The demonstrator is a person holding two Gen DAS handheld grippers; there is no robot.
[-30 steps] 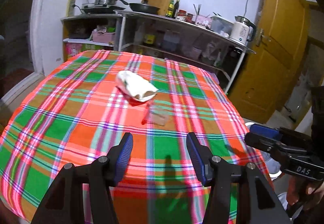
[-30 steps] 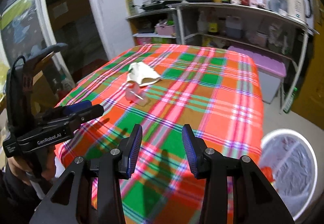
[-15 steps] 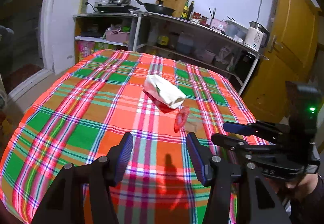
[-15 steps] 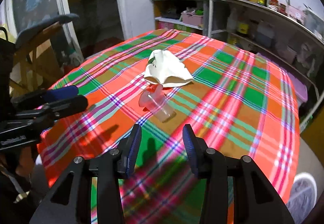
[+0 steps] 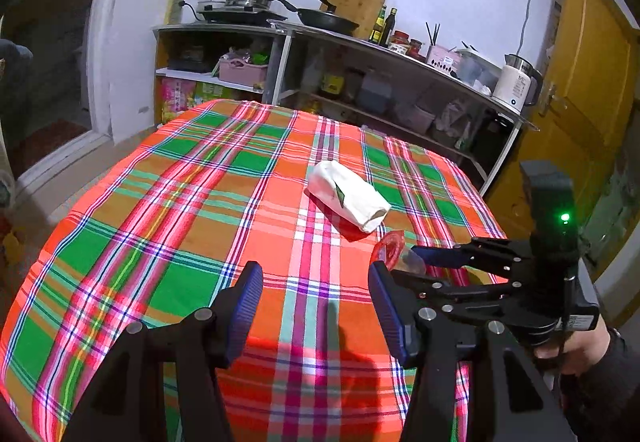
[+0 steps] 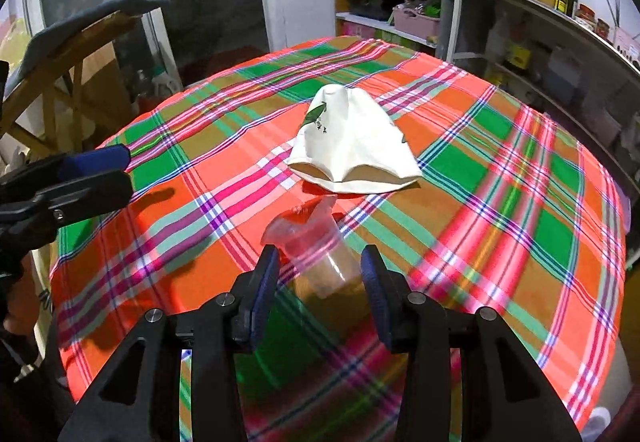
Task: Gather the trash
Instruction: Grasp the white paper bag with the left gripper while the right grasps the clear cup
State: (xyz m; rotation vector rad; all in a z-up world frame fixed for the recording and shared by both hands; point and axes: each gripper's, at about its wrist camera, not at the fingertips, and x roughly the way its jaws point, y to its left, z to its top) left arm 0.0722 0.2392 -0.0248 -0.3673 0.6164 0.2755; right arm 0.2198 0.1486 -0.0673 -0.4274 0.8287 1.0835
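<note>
Clear plastic is what the cup (image 6: 316, 248) is made of, and it is seen lying on its side on the desk (image 6: 500, 202), with its wide mouth turned toward the white paper bag (image 6: 352, 142) just beyond it. Something red is seen at the mouth of the cup, and the checks of the cloth show through its wall. The cup's narrow end lies between the blue pads of the right claw (image 6: 318, 282), which is spread wide on both sides of it; whether the pads touch the cup cannot be told. A small green leaf mark and some tiny dark marks are printed on the bag, but they are too small to be read. The bag lies flat, with its open brown inside turned toward the cup. The left claw (image 5: 316, 308) is held spread over the near part of the desk, with nothing between its pads. The desk is covered by a cloth checked in orange, green and pink. Small writing can be seen on the white kettle (image 5: 514, 88), but it cannot be read.
</note>
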